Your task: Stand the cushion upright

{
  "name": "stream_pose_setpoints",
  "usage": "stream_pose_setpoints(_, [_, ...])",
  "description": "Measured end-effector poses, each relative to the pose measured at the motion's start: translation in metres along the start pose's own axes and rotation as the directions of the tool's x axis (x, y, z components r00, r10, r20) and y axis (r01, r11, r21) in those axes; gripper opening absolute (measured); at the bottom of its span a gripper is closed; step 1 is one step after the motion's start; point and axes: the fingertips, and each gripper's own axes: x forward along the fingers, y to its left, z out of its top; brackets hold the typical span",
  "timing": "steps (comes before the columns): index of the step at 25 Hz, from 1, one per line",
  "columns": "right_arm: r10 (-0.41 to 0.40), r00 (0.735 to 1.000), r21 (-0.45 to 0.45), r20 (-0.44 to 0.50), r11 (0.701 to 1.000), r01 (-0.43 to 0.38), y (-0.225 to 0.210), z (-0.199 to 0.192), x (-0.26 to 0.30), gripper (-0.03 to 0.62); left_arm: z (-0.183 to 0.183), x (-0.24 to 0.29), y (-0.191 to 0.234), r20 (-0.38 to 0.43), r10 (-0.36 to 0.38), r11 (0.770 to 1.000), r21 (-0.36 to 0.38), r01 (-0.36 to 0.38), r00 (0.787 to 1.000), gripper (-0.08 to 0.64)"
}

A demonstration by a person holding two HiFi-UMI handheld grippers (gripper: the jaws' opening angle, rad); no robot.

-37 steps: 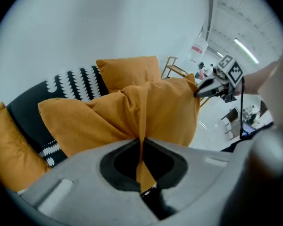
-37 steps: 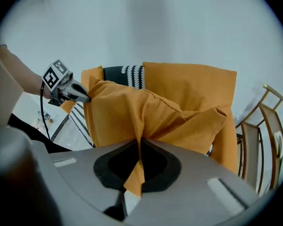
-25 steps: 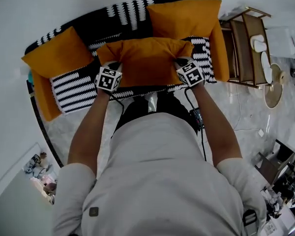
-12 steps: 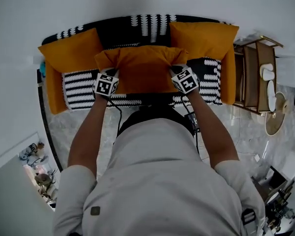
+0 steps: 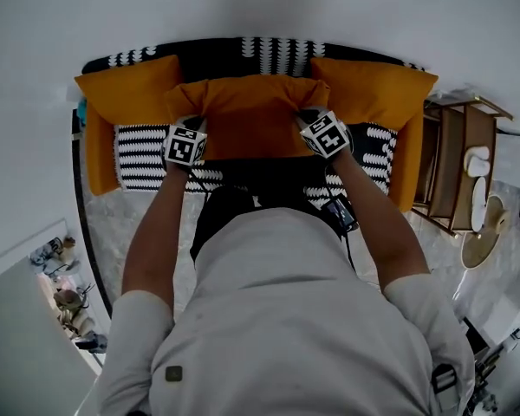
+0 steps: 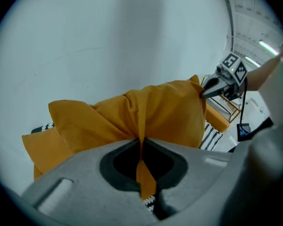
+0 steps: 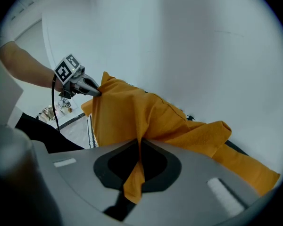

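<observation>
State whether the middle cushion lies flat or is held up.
Held up: the cushion hangs with corners pinched by left gripper and right gripper.

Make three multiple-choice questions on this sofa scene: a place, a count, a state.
1. Where is the held cushion?
A. Between the left cushion and right cushion
B. On the floor
C. On the side table

2. How many orange cushions sit along the sofa back, held one included?
A. One
B. Three
C. Six

3. What state are the left gripper and right gripper in?
A. Wide open
B. Shut on cushion fabric
C. Resting on the floor

Answers: 1 A, centred between them; 2 B, one at each end plus the held one; 3 B, each gripper view shows fabric pinched in shut jaws.
</observation>
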Motion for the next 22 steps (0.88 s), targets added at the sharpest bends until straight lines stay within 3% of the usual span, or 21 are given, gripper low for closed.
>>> stream_pose_setpoints(5, [0.002, 1.000, -0.022, -0.023, 1.000, -0.003, -0.029, 0.020, 0.021, 0.017, 0.016, 0.027, 0.024, -0.022, -0.028, 1.000, 0.008, 0.028, 0.999, 0.012])
stream_pose_setpoints(17, [-0.034, 0.994, 0.021, -0.106, 0.999, 0.037, -0.088, 0.044, 0.087, 0.021, 0.054, 0.096, 0.091, -0.043, -0.070, 0.997, 0.034, 0.071, 0.997, 0.016])
stream_pose_setpoints(22, [-0.039, 0.984, 0.005, -0.172, 0.999, 0.040, -0.097, 0.030, 0.117, 0.023, 0.037, 0.132, 0.110, -0.101, -0.085, 0.993, 0.069, 0.092, 0.991, 0.029])
